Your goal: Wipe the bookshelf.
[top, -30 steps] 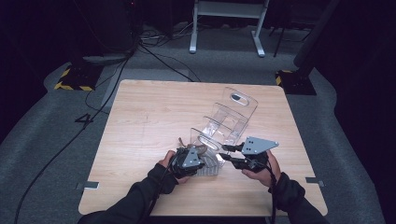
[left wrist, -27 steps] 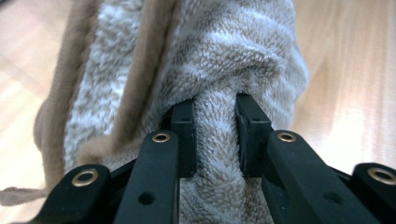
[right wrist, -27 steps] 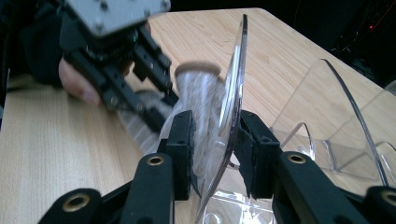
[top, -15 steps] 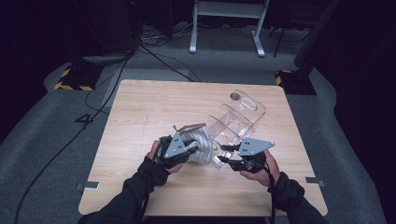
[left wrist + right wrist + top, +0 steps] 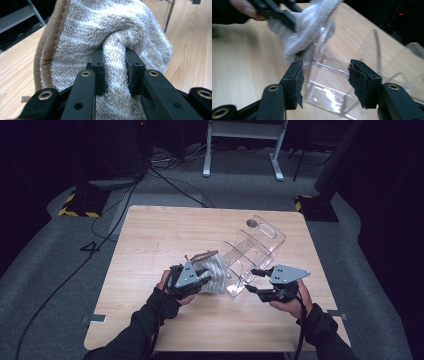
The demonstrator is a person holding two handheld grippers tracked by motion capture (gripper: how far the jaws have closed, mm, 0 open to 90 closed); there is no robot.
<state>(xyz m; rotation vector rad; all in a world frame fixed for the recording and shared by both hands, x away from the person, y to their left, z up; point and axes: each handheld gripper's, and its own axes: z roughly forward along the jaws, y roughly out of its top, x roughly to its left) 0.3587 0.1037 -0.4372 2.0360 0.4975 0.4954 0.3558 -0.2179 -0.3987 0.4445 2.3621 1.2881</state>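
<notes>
A fluffy white towel with a brown edge [image 5: 212, 271] hangs bunched just above the table, pressed against the near end of a clear plastic organizer [image 5: 252, 251] lying tilted on the wood. My left gripper [image 5: 200, 281] is shut on a fold of the towel [image 5: 117, 32], which bulges up between its pads [image 5: 98, 65]. My right gripper [image 5: 250, 280] stands at the organizer's near right corner. Its jaws have just been opening and now stand apart with the clear organizer wall [image 5: 329, 87] between them, the pads [image 5: 298, 80] off it. In the right gripper view the towel [image 5: 307, 37] hangs beyond, held by the left gripper.
The wooden table [image 5: 150, 240] has bare room at the left, back and front. Its front edge lies close below both hands. Cables [image 5: 165, 180] and a white stand's feet [image 5: 240, 165] are on the dark floor behind.
My left gripper has lifted the towel off the table and against the organizer. My right gripper's jaws have spread apart at the organizer's near corner.
</notes>
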